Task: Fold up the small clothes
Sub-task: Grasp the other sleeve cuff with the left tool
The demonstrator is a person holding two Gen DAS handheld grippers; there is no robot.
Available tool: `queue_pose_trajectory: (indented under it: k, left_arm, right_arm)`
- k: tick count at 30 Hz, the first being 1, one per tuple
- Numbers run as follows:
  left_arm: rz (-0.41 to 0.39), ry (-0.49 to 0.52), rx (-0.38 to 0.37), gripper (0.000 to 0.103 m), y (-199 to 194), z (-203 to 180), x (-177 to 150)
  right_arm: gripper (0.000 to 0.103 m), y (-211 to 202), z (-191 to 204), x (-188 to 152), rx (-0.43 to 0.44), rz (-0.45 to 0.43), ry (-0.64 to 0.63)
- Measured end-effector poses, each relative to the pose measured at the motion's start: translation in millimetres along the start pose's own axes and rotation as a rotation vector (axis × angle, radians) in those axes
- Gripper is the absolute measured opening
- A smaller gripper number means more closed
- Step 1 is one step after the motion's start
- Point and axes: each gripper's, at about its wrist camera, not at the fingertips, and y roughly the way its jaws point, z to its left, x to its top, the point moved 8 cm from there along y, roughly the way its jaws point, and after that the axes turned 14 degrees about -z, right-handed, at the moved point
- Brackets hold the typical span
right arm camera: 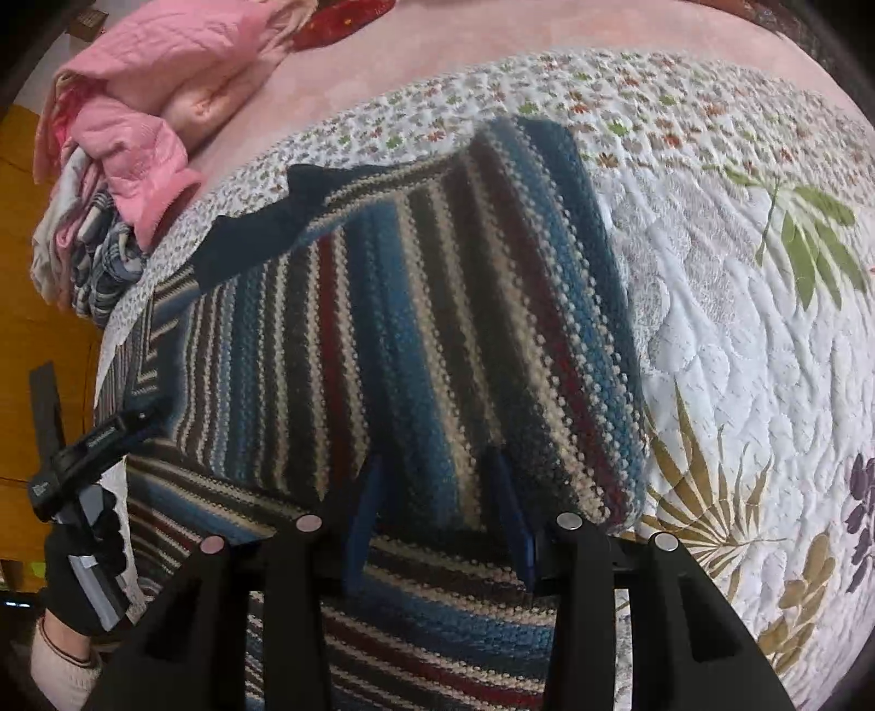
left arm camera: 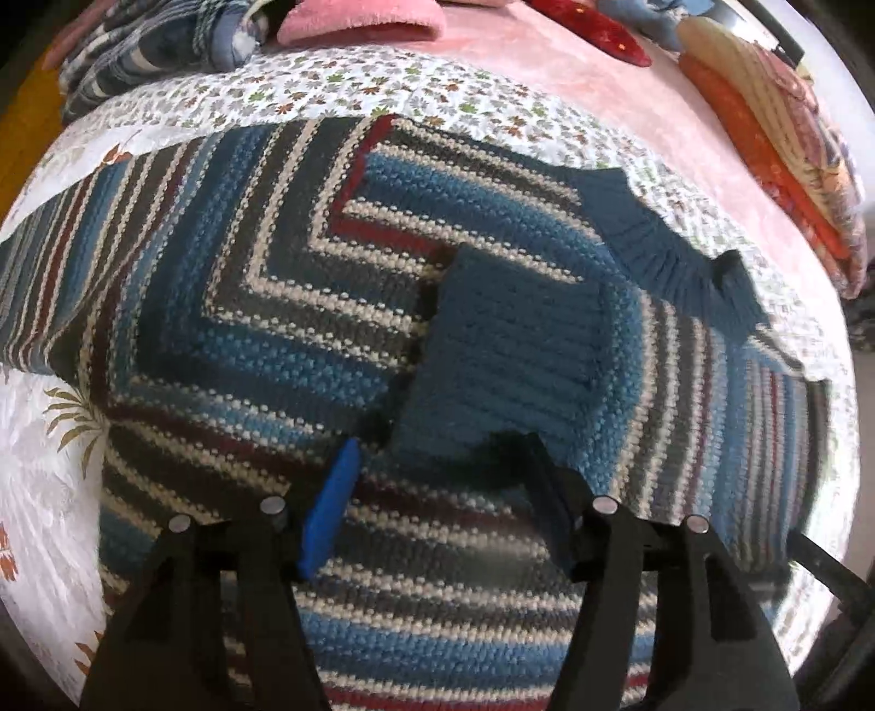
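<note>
A striped knit sweater (left arm camera: pixel 229 306) in blue, grey, cream and dark red lies spread on a quilted floral bedcover (left arm camera: pixel 49 470). One sleeve is folded across its body, and the plain blue cuff (left arm camera: pixel 492 344) ends just ahead of my left gripper (left arm camera: pixel 435 443). That gripper is open, with its fingers wide apart on either side of the cuff's near edge. In the right wrist view the sweater's side (right arm camera: pixel 437 328) is folded over as a striped flap. My right gripper (right arm camera: pixel 437 456) is open and straddles the flap's near edge. The blue neckband (right arm camera: pixel 246 240) shows at the far left.
Unfolded clothes are heaped at the bed's far side: a pink garment (right arm camera: pixel 142 109) on plaid cloth (left arm camera: pixel 142 49). A folded orange and cream stack (left arm camera: pixel 776 153) sits at the right. A gloved hand (right arm camera: pixel 71 574) holds the left gripper's body (right arm camera: pixel 82 459). Bare quilt (right arm camera: pixel 765 355) lies right of the sweater.
</note>
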Motion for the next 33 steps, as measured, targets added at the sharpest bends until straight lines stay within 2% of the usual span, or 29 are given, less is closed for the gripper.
queue_pose_trajectory:
  k: [4,10,13,17,19,22,27,29,33]
  left_arm:
    - [-0.056,0.037,0.005,0.061,-38.4,33.5,16.1]
    - [-0.051,-0.043,0.101,0.066,-77.7,149.4,36.0]
    - [-0.077,-0.146,0.145,0.066,-91.7,215.8,39.3]
    - [-0.092,-0.322,0.184,0.066,-84.3,284.8,42.4]
    - [-0.083,-0.430,0.167,0.066,-78.1,313.0,38.2]
    - [-0.076,-0.560,0.130,0.066,-69.1,343.0,33.0]
    - [-0.120,-0.697,0.099,0.066,-54.4,365.0,31.1]
    - [-0.144,-0.713,0.092,0.070,-51.4,368.3,38.6]
    - [-0.176,-0.685,0.105,0.071,-42.8,371.9,57.2]
  right_arm:
    - [0.049,-15.3,13.2,8.1,0.046,-0.038,0.012]
    - [0.058,-26.3,45.9,7.7,0.107,-0.059,0.021]
    - [0.061,-23.5,67.6,0.9,0.125,-0.050,0.022]
    - [0.062,-17.1,92.0,-7.9,0.130,-0.048,0.012]
    - [0.062,-12.9,98.7,-12.3,0.125,-0.044,-0.006]
    - [0.063,-3.7,104.3,-18.4,0.091,-0.041,-0.054]
    - [0.063,16.2,102.2,-28.3,0.058,-0.008,-0.061]
    - [0.063,20.8,100.8,-31.4,0.038,-0.001,-0.083]
    - [0.063,25.1,97.7,-35.8,0.020,0.007,-0.114]
